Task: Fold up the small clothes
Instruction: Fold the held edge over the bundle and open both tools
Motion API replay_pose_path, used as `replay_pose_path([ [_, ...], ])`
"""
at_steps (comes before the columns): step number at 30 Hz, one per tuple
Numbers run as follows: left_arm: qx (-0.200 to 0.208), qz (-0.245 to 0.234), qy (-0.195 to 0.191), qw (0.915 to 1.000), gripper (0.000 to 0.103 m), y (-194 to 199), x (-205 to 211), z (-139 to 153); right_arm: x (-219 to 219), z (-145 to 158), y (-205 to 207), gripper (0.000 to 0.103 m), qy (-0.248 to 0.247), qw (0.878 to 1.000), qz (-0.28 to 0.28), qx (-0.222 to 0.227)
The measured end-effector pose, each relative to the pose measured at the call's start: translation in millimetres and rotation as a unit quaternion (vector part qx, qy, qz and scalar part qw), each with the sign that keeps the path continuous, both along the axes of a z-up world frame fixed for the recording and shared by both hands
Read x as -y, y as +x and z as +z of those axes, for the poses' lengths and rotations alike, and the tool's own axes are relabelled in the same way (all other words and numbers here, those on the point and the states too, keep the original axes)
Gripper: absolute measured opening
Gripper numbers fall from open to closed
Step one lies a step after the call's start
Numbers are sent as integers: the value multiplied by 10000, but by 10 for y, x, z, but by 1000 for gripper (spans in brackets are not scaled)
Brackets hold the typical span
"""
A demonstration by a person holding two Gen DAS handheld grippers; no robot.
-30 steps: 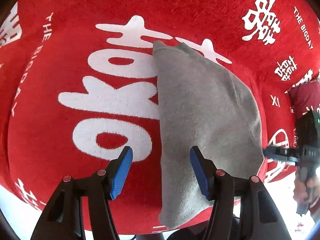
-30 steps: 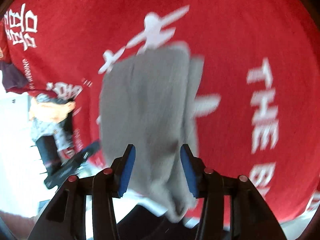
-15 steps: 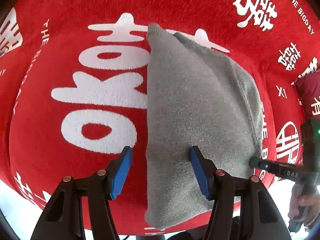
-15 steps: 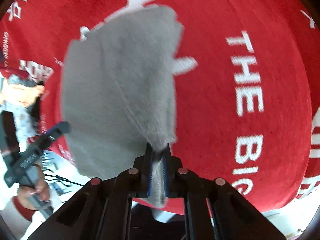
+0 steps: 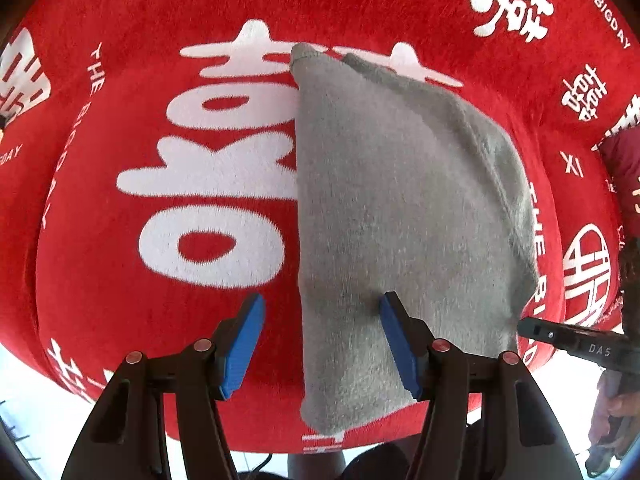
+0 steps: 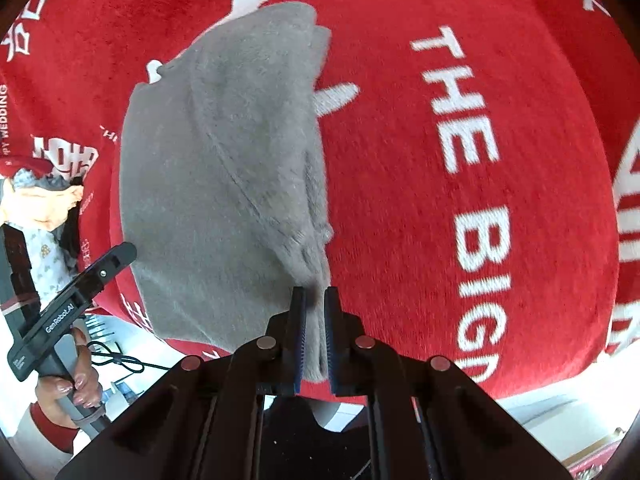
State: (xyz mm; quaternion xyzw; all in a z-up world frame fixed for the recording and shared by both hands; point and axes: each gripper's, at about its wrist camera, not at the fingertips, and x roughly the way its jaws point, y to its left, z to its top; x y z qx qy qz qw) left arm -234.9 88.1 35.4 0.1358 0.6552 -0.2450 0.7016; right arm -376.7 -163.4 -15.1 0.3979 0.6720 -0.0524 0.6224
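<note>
A grey folded garment point(image 5: 400, 208) lies on the red cloth point(image 5: 120, 280) with white characters. My left gripper point(image 5: 322, 300) hangs open straight above the garment's near left edge, one blue pad over the cloth, the other over the grey fabric, nothing gripped. In the right wrist view my right gripper point(image 6: 315, 294) is shut on the near right edge of the garment point(image 6: 220, 180), with fabric pinched between its pads. That same shut gripper shows at the garment's right corner in the left wrist view, as a black finger point(image 5: 560, 334).
A pile of other small clothes point(image 6: 44, 200) lies at the table's left end, and a dark red piece point(image 5: 624, 160) shows at the edge of the left wrist view. The table's front edge is close below both grippers. A hand point(image 6: 76, 384) holds the left gripper's handle.
The right gripper went from open around the garment's edge to shut on it. The left gripper shifted sideways, so the garment's left edge now lies between its open fingers.
</note>
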Motion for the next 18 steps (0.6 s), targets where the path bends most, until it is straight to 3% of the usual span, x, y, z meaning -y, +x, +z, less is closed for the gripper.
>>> replay_pose_path([
  [3,35,-33,99,9999,62,-29,-3,15,6,-51,-128,9,8,9996,-136,-237],
  [6,102,-36,247,9996,98,-44,10,34,41,12,-182,9,-67,9994,-257,-234],
  [12,129,14,325,9994,99,-20,26,52,102,300,-54,10,-391,9987,-317,53],
  [18,427,184,430,9980,99,6,16,156,-72,511,303,15,-836,9941,276,630],
])
